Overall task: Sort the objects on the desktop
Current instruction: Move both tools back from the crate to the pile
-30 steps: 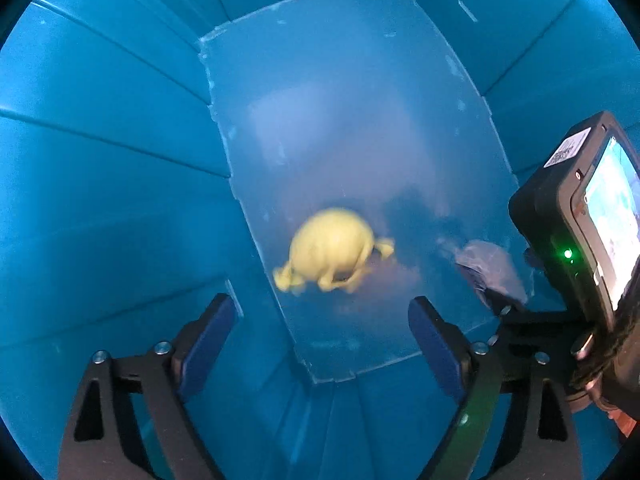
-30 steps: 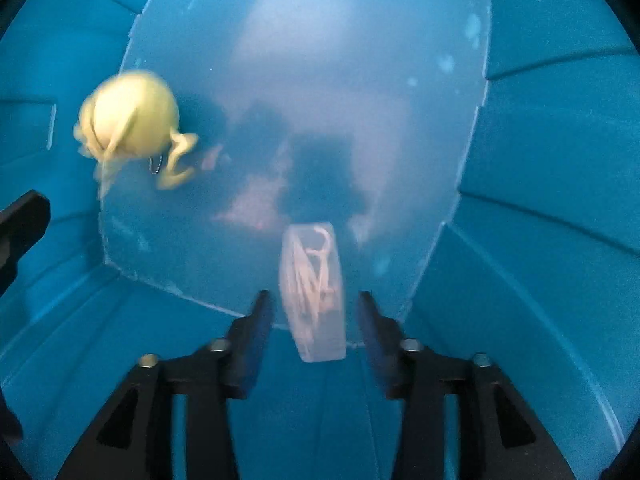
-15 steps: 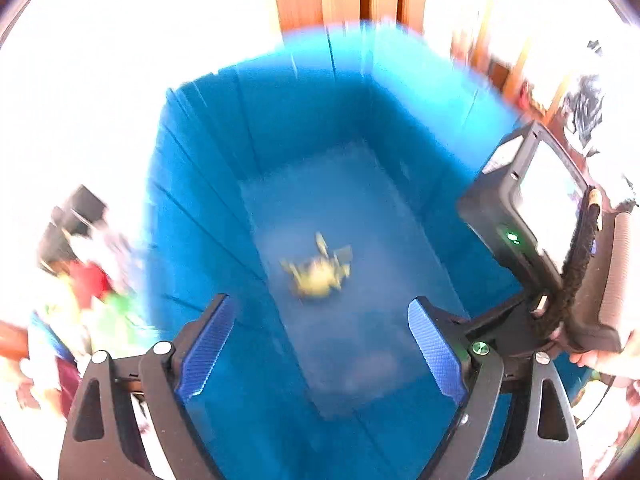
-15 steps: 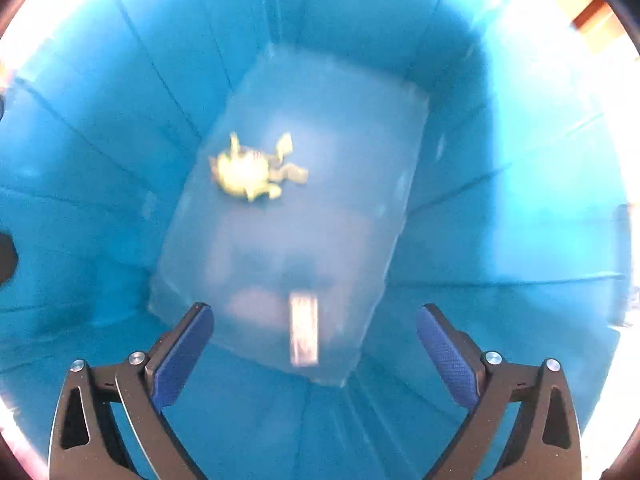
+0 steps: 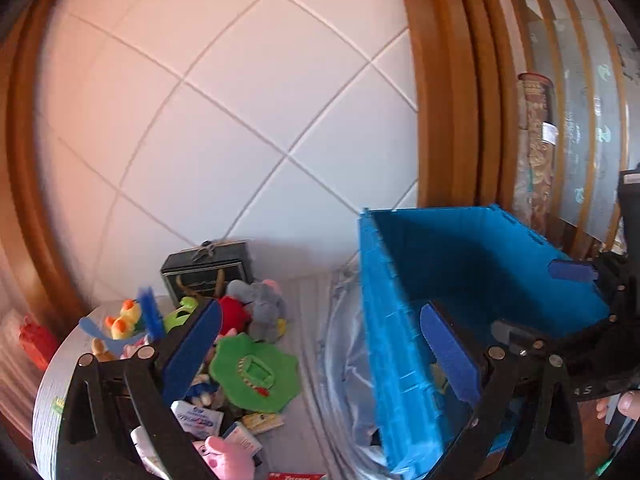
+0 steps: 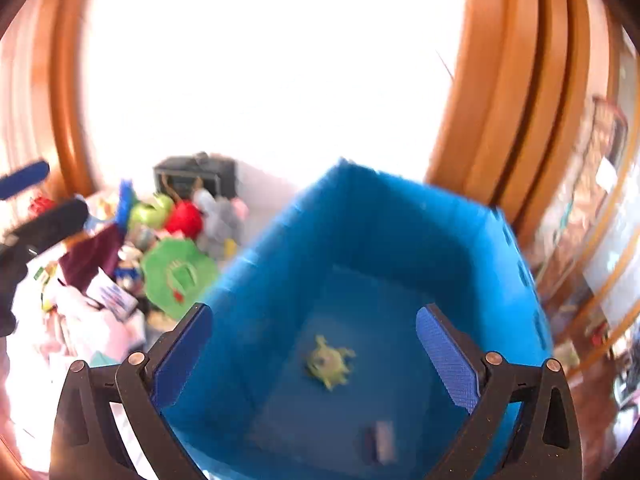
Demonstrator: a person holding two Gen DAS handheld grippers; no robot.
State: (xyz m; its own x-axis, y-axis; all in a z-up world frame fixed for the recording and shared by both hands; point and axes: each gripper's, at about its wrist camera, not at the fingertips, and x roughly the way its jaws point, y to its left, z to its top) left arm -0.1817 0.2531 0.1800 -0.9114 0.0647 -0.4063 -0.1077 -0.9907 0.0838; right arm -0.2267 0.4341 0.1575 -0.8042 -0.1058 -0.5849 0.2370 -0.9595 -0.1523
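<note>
My left fingers [image 5: 192, 344] are spreading apart with nothing between them; my right fingers [image 6: 448, 364] stand wide and empty too. Below the right pair, the blue bin [image 6: 400, 216] holds a small yellow-green toy [image 6: 330, 362] and a little packet [image 6: 380, 446]. At the lower left of the left view, the pile on the table [image 5: 312, 432] waits: the green felt piece [image 5: 256, 372] looks light and floppy, best pinched at an edge; the grey plush [image 5: 266, 306] looks soft, best squeezed mid-body.

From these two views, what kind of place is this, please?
Probably a room in a home, not a workshop. A white tiled wall with wooden trim stands behind, a pile of soft toys covers a round table, and a blue plastic crate stands beside it for sorting.
</note>
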